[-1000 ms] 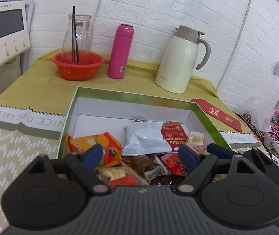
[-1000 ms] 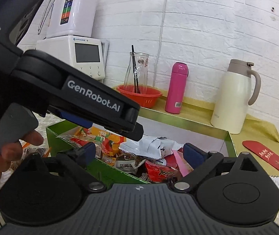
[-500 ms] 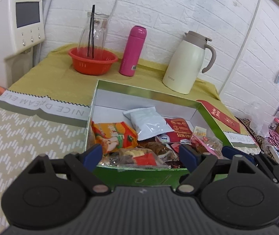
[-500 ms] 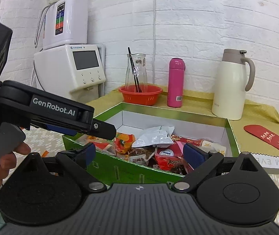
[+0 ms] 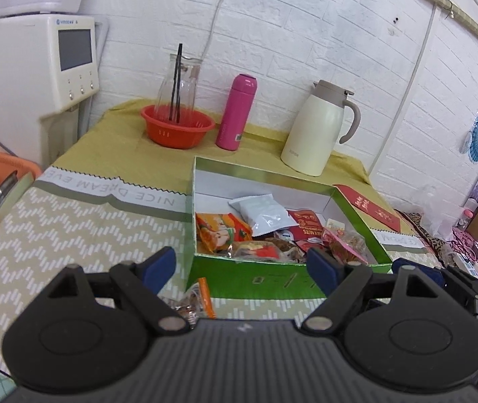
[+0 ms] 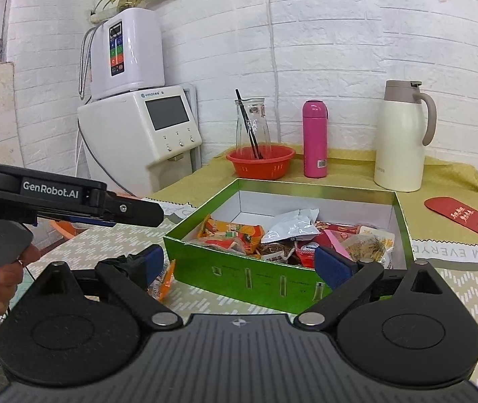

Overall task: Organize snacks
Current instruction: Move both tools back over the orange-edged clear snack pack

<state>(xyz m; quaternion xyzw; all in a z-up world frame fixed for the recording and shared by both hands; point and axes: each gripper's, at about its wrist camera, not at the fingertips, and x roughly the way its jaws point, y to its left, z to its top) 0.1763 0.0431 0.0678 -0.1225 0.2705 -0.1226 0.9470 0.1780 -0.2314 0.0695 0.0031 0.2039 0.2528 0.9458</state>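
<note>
While both grippers hang above the near edge of the tabletop [image 6: 474,288], we see the green snack box [image 6: 239,275] sitting open toward the middle of the patterned cloth, its white inside heaped with packets. Among them lie a silver foil pouch [image 5: 262,213], an orange packet [image 5: 222,230] against the box's left wall and a red nut packet [image 5: 307,228] further right. One loose orange-edged snack packet [image 6: 163,280] lies outside on the cloth, just beside the box's near left corner.

We hold the left gripper [image 5: 242,268] with its blue pads [image 5: 158,265] spread wide and nothing between them, aimed at the box's near wall. The right gripper [image 6: 235,263] is likewise spread, empty, its pads framing the same green wall. From the right wrist view, a hand [image 6: 0,282] grips the left tool's grey trigger at the left edge of the scene.

Along the far edge of the tabletop, on the yellow cloth, stand a red plastic basket [image 5: 178,131] holding a glass carafe [image 5: 178,90] with dark chopsticks, a pink flask [image 5: 236,112] and a cream thermal jug [image 5: 319,127]. A red envelope [image 6: 467,220] lies flat near the right edge. A white water dispenser [image 6: 151,131] stands beyond the tabletop's left side, against the brick wall.
</note>
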